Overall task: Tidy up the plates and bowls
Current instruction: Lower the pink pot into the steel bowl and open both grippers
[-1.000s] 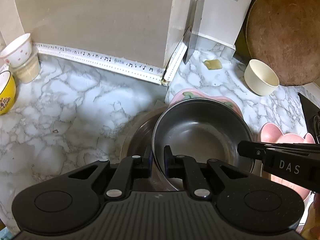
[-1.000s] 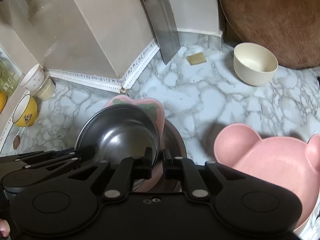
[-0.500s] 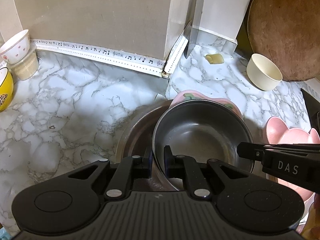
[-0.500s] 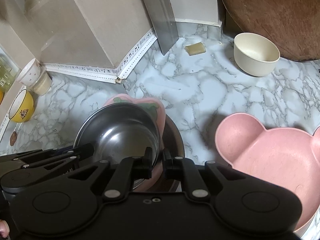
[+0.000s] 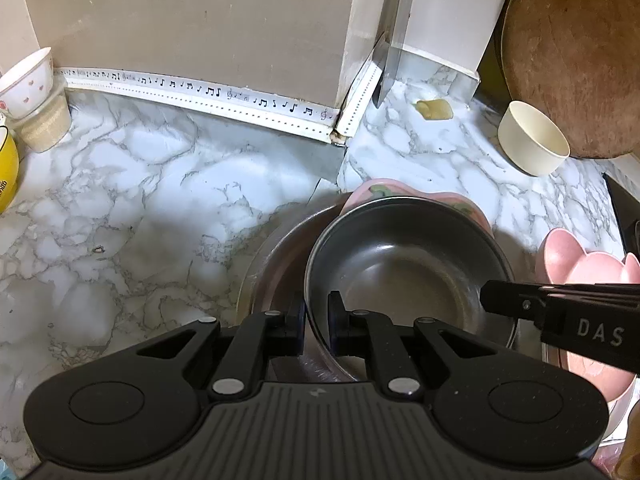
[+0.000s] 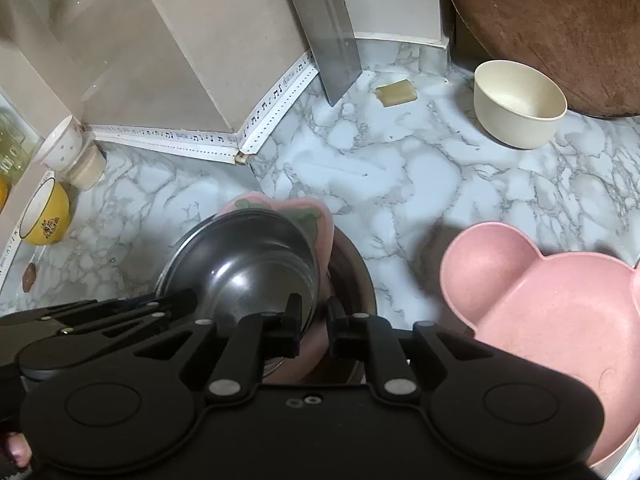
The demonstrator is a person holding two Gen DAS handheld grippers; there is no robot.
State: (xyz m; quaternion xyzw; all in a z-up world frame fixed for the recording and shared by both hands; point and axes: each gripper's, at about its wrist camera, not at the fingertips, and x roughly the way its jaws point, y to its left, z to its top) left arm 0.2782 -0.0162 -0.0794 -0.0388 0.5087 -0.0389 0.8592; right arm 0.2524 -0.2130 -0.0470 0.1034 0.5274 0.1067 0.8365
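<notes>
- Since the earlier frames both wrist views have risen and pulled back slightly: the backsplash trim and cream bowl sit lower and nearer centre, while the stack stays fixed relative to the fingers, so it appears to be travelling with them
- Left gripper (image 5: 316, 320): jaws narrow, clamped on the near rim of the grey stainless-steel bowl (image 5: 408, 264), at lower centre of the left view
- Right gripper (image 6: 312, 326): jaws narrow, pinching the near edge of the pink flower-shaped plate with green leaf print (image 6: 316, 224); the steel bowl's rim lies between or just beside its fingers, exact contact unclear
- Stack order: steel bowl sits on the pink plate, which rests in a wide dark metal basin (image 6: 352, 264); whether the basin is off the marble counter (image 5: 160, 184) cannot be told
- Other pieces: pink bear-shaped plastic dish (image 6: 560, 320) at lower right, cream round bowl (image 6: 520, 100) at upper right, well apart
- Step, as judged: two-handed carry or lift of the nested stack
- Next move calls for keeping both grips level and matched so that the bowl does not slide on the plate
</notes>
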